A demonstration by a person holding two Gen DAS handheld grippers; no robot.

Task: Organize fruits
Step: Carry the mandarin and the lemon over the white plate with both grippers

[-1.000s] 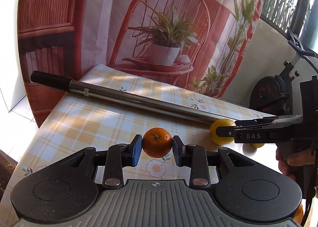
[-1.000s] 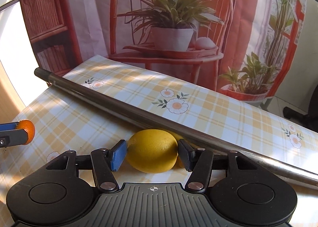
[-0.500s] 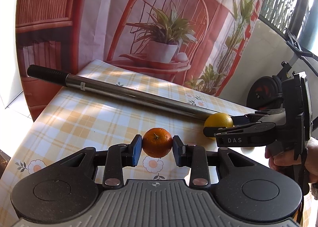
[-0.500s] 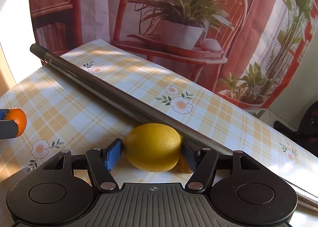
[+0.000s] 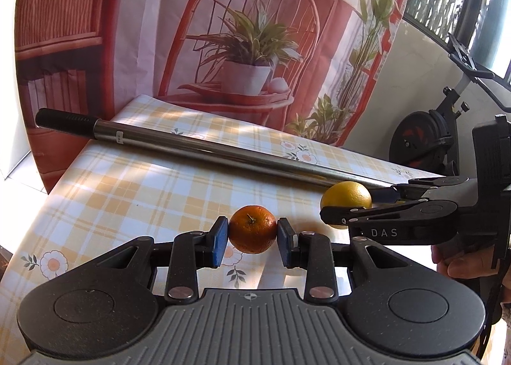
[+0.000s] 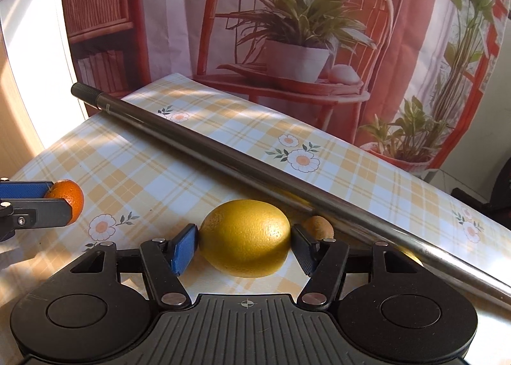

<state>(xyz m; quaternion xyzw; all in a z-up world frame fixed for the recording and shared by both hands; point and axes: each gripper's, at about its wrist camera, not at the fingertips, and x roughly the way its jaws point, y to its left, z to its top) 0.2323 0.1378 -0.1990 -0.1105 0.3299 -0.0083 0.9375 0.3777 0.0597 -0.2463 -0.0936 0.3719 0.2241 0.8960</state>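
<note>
The pole [image 5: 223,154] lies across the table [image 5: 111,192], behind both fruits

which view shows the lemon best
The right wrist view: the lemon sits large and central, clamped in the right gripper. In the left wrist view it appears smaller, at the right, with its lower part hidden behind a gripper finger.

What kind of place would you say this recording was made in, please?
Probably a home room or enclosed balcony: a table under a yellow checked floral tablecloth, a printed backdrop of a red rattan chair, and a black exercise bike beside the window.
</note>
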